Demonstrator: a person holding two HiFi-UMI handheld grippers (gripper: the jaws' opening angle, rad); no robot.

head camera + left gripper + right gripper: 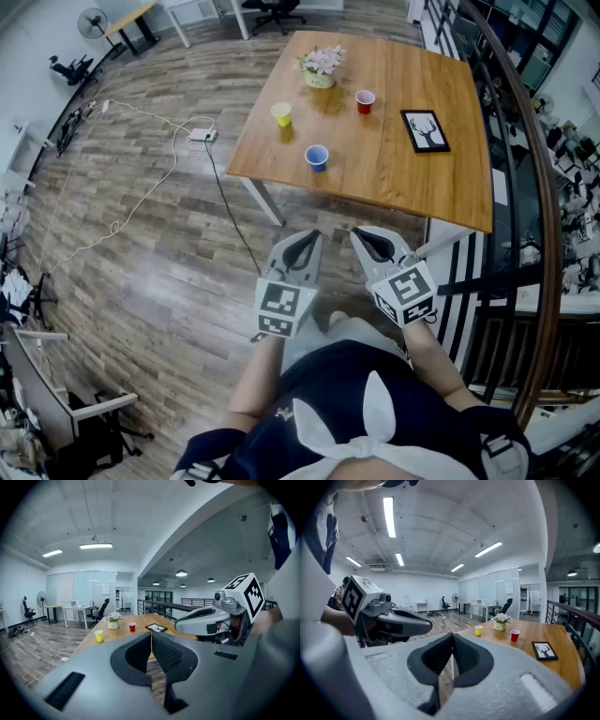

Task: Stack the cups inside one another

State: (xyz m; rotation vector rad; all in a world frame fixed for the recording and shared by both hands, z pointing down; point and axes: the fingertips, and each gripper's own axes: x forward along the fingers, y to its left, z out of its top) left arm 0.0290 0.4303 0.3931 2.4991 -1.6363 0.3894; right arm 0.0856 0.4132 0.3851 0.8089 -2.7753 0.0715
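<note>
The left gripper and right gripper had jaws together, empty. The blue cup stood well ahead, nearer the left gripper.

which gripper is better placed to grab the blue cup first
Left, probably: the left gripper points almost straight at the blue cup; the right gripper sits further right. Both are shut, empty, short of the table.

Both grippers are held side by side, near the table's near edge: left gripper and right gripper, jaws together, empty, tilted slightly downward.
</note>
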